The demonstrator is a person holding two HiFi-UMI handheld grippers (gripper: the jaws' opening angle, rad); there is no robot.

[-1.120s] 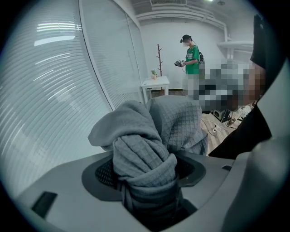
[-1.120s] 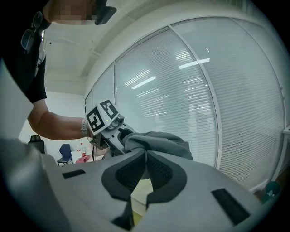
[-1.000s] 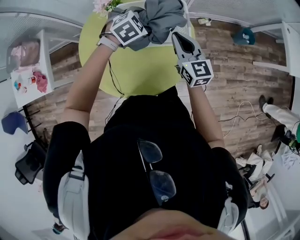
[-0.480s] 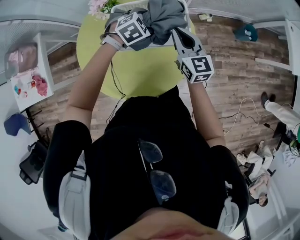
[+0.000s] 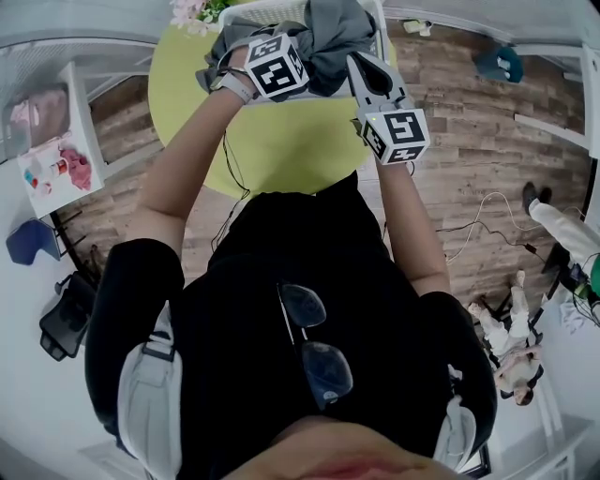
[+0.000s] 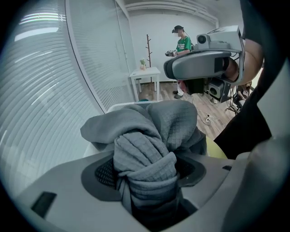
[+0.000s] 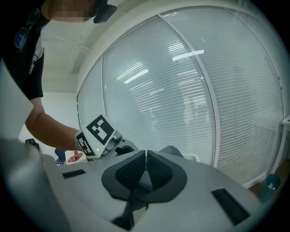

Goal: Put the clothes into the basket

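Green table (image 5: 281,131) below | left claw (image 6: 147,170) grasps grey garment (image 6: 154,131); right claw (image 7: 146,168) clenched, empty | basket (image 5: 380,23) mostly hidden

You have no words, brands or numbers that can be read here. The cube (image 5: 277,67) on your left gripper (image 6: 145,172) and the cube (image 5: 396,136) on your right gripper (image 7: 146,170) bear only black-and-white square markers. Any print on the packs on the white shelf (image 5: 56,164) is too small to read.

Bright, even daylight; fisheye-warped edges
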